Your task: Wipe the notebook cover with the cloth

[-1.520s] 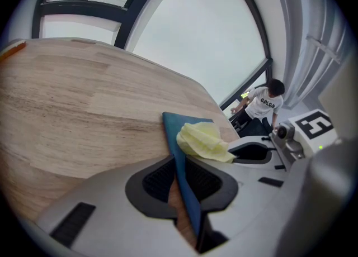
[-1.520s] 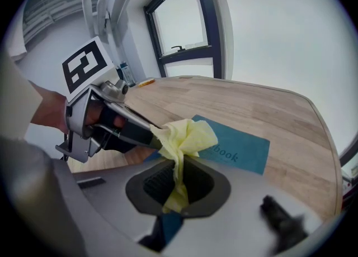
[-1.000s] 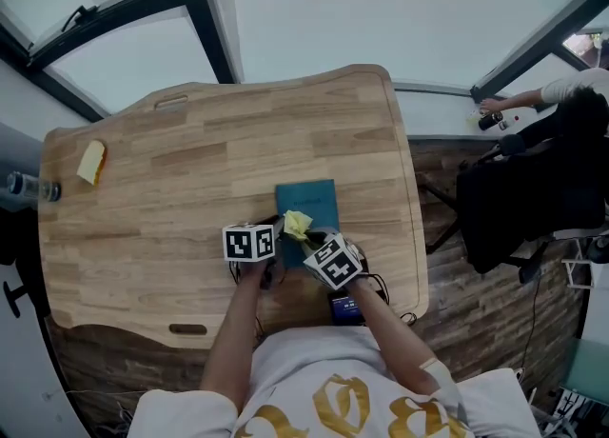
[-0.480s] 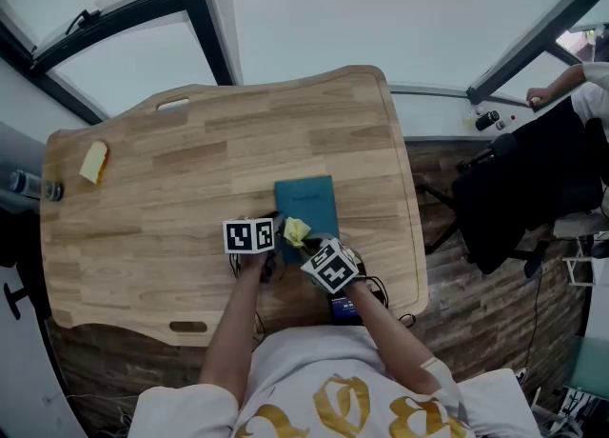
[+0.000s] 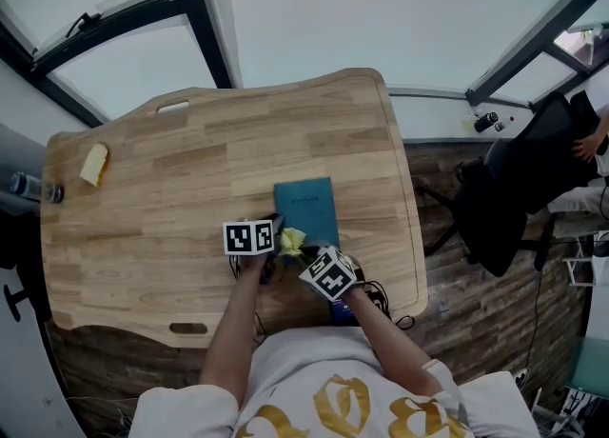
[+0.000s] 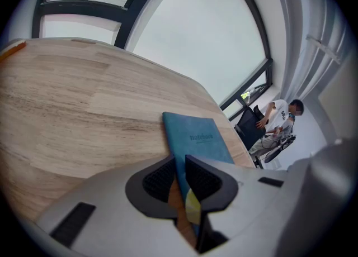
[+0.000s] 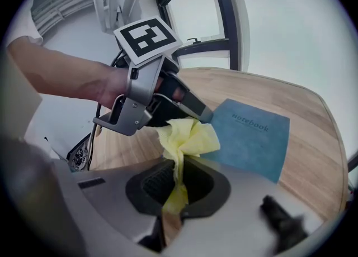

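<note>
– where does the notebook lie?
– flat on your wooden table [image 5: 143,198], teal notebook [image 5: 306,209], near the front edge, just ahead of you.
– and the left gripper [image 6: 180,180]?
– you've got its jaws drawn almost together, a thin slit, nothing gripped; the tips sit at the notebook's near left corner.
– the right gripper [image 7: 178,186]?
– your jaws are clamped on the yellow cloth [image 7: 187,138], which is bunched at the notebook's near edge and touches the left gripper's tips.

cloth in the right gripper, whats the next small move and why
Probably sweep the cloth forward across the notebook cover. The right gripper is shut on the cloth, bunched by the cover's near corner, so most of the cover lies ahead; the left gripper pinches the notebook's near edge, seemingly steadying it.
</note>
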`<state>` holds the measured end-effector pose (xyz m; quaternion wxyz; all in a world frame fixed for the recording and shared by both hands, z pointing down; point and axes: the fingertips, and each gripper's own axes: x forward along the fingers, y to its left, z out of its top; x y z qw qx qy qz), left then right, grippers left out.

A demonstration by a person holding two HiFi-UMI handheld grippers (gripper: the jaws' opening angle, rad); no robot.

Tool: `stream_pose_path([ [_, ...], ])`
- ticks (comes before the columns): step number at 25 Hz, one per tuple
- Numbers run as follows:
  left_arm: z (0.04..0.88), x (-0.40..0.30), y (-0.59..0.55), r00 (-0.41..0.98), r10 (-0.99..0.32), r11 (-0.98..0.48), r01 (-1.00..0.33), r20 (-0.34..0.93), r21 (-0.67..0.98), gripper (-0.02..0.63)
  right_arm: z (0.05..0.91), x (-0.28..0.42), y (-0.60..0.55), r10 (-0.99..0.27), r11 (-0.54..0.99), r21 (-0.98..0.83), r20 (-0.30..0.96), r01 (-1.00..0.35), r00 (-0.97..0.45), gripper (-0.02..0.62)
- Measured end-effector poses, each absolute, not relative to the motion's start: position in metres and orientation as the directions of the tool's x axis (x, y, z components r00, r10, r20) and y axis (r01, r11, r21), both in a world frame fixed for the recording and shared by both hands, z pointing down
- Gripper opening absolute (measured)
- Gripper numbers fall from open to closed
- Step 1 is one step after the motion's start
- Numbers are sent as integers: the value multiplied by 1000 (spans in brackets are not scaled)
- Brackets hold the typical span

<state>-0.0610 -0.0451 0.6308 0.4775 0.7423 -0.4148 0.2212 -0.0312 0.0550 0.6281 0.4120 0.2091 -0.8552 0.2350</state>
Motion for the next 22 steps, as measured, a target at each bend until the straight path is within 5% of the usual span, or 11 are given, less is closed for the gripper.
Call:
stream_pose_path([
  [22,631,-61,-45,553,-408,-203,-830,726,519,69,633,36,35,-262,728,-171,826,-664,-499,37],
])
